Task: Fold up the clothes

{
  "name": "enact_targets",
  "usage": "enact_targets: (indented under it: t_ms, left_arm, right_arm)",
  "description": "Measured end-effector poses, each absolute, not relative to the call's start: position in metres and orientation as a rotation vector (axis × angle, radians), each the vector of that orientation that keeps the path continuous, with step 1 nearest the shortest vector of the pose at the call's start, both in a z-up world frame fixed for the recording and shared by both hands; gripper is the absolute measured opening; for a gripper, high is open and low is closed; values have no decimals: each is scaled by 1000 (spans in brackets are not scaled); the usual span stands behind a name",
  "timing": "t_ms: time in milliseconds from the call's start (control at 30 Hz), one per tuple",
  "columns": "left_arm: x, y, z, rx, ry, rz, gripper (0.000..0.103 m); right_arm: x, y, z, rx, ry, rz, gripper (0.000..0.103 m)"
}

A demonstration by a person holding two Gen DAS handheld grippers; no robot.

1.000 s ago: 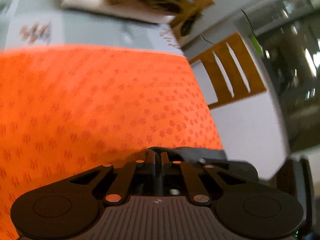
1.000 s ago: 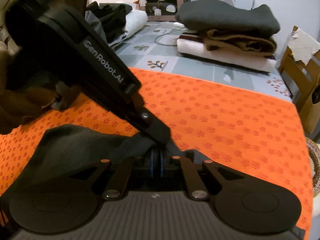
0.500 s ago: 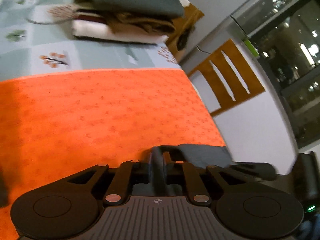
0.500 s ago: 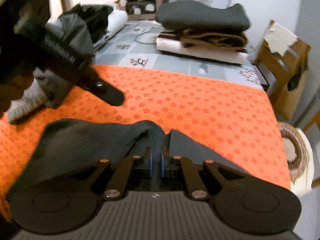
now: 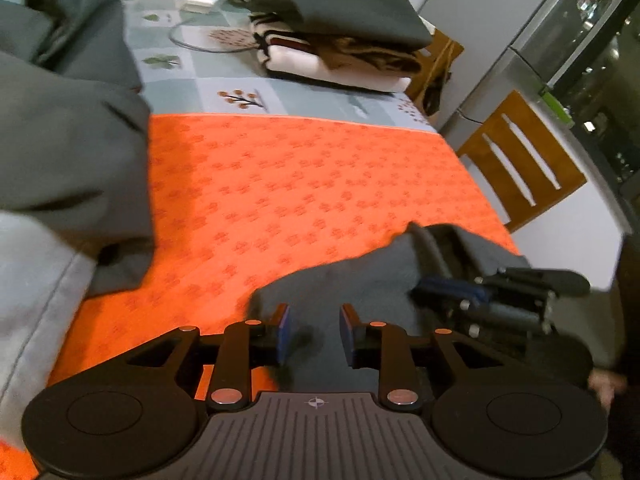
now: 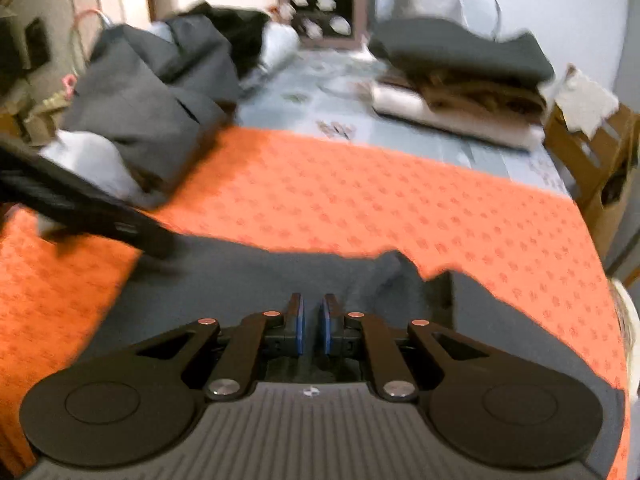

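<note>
the left gripper (image 5: pixel 313 332) has just been opening, its jaws apart over the dark garment (image 5: pixel 360 276). the right gripper (image 6: pixel 312 322) looks narrow, grip unclear. smooth the near edge flat before folding.

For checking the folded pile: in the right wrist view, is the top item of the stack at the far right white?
No, the top item of the folded stack is dark grey; a white piece lies at the bottom.

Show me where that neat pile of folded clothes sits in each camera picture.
Left wrist view: the folded pile sits top centre, on the pale tablecloth beyond the orange cloth.
Right wrist view: the folded pile sits upper right, blurred.
Shared landmark: the orange cloth's far edge.
</note>
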State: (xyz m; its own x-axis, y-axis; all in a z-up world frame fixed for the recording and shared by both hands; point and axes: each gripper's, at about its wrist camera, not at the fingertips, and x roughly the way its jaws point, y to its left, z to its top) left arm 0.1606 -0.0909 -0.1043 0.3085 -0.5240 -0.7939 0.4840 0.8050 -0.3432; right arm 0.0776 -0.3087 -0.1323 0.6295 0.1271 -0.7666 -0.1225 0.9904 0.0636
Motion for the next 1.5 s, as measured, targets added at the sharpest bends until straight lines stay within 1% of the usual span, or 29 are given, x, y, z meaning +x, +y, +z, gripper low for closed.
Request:
enact_targets:
  t_ms: [100, 200, 233, 300, 367, 467, 533, 567, 600, 633, 667, 800, 900, 1167, 1333, 1500]
  left_arm:
    - [153, -79, -109, -40, 1051, -613, 30]
    - [153, -64, -115, -106, 1054, -562, 33]
    - [155, -58, -118, -144, 1060, -547, 34]
    - [159, -49, -124, -233, 1079, -532, 36]
    - [165, -43, -131, -316, 1101, -532, 36]
    - [169, -42, -138, -402, 1136, -571, 36]
    - [169, -46, -142, -426, 1163, -601, 36]
    - [169, -48, -144, -432, 1177, -613, 37]
    - [167, -51, -145, -436, 1189, -624, 37]
    - [165, -54, -147, -441, 1199, -637, 39]
    - [163, -56, -149, -446, 1210, -649, 40]
    - [157, -66, -147, -469, 1193, -703, 41]
    - [157, -70, -140, -491, 1155, -732, 44]
    - [177, -62, -144, -643, 1073, -635, 44]
    - [190, -54, -151, -712, 1080, -592, 44]
    - [186, -61, -150, -636, 1082, -634, 44]
  right_arm:
    - [76, -328, -136, 40, 936, 108, 11]
    - [74, -332, -119, 40, 926, 105, 14]
    - [75, -333, -113, 42, 916, 111, 17]
    - [80, -333, -106, 46, 897, 116, 28]
    - [89, -334, -106, 55, 900, 114, 33]
    - [103, -334, -108, 66, 921, 105, 39]
    - [111, -338, -116, 92, 947, 87, 39]
    - [113, -341, -122, 122, 961, 85, 38]
    - [115, -343, -126, 147, 975, 90, 23]
    - [117, -345, -129, 169, 991, 102, 5]
    - [118, -344, -132, 160, 1003, 96, 3]
    - [115, -339, -135, 86, 1022, 70, 3]
    - [114, -339, -136, 81, 1029, 69, 4]
    - [117, -338, -137, 80, 1043, 62, 4]
    - [118, -338, -137, 83, 1048, 60, 4]
    - [118, -337, -137, 86, 1045, 57, 4]
